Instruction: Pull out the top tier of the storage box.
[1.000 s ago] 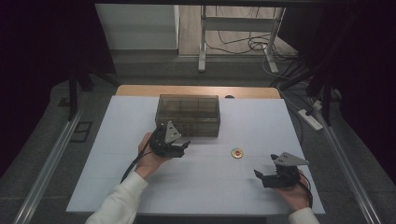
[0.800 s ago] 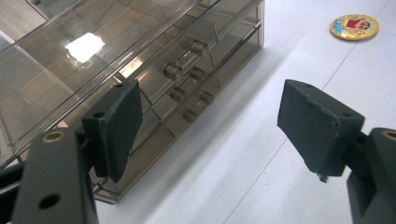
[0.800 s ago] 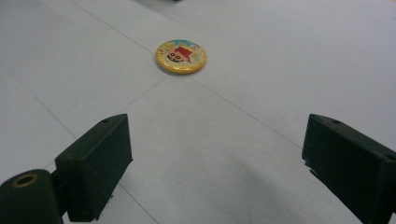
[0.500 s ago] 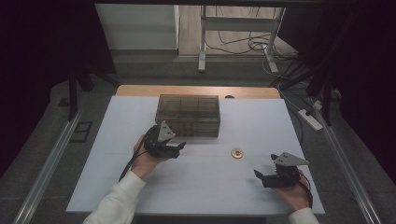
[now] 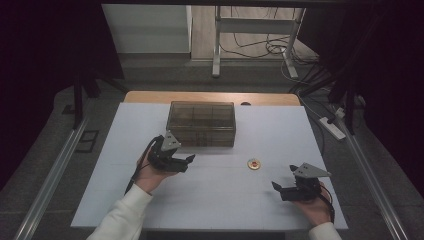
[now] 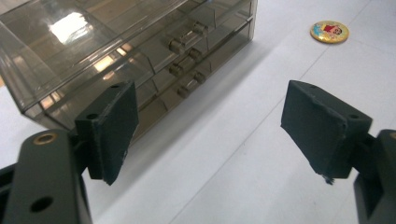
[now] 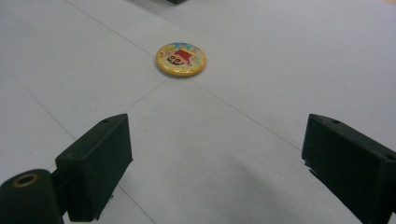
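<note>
in the high view, a smoky clear drawer box (image 5: 202, 123) sits on the far middle of the white table (image 5: 100, 200), with the left gripper (image 5: 189, 161) held just in front of its near left corner, the small round badge (image 5: 254, 163) lying well off the box's near right corner, and the right gripper (image 5: 276, 188) held nearer the person than the badge. in the left gripper view, the jaws stand wide apart with nothing between them, the drawer box (image 6: 126, 51) (three small handles on its front) close ahead on the left and the badge (image 6: 329, 31) beyond the box's end. in the right gripper view, the jaws also gape wide and empty over bare table, the yellow badge (image 7: 180, 59) with its cartoon print lying flat ahead, and a dark corner of the box barely shows at the top edge.
</note>
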Tool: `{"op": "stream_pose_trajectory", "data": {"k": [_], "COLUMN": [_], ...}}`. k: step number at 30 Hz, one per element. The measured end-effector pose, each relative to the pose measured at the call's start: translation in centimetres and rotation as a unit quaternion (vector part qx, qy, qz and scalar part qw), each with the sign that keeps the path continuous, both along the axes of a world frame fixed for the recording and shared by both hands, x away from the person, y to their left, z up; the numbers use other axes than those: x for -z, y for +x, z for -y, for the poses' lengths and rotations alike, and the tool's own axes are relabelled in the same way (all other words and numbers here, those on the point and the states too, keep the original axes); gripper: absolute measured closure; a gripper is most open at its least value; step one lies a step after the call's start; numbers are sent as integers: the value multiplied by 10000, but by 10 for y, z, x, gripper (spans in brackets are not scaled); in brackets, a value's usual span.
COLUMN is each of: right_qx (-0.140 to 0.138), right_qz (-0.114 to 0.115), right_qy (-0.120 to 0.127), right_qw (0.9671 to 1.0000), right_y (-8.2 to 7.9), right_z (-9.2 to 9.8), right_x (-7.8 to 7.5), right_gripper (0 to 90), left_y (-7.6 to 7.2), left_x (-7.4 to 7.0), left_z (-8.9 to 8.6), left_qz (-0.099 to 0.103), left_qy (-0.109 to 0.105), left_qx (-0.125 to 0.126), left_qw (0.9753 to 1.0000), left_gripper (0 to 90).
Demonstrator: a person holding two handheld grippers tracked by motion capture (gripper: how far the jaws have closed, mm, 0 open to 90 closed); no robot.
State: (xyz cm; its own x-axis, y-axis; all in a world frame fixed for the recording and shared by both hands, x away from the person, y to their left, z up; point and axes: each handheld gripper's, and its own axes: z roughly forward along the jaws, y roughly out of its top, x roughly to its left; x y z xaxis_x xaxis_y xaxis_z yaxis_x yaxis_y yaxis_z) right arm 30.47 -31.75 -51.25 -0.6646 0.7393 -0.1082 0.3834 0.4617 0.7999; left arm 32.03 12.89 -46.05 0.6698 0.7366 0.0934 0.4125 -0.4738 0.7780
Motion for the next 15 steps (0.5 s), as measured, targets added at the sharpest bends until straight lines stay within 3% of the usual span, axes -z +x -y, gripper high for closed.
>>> {"op": "stream_pose_trajectory", "data": {"k": [15], "right_qx": [-30], "right_qz": [-12], "right_qy": [63], "right_qw": [10000], "right_y": [0], "right_z": [-2], "right_x": [1], "right_gripper": [105], "left_y": [-9], "left_x": [2], "left_z": [-24], "left_qz": [-202], "left_qy": [-165], "left_qx": [-240], "left_qw": [9994], "left_gripper": [163]}}
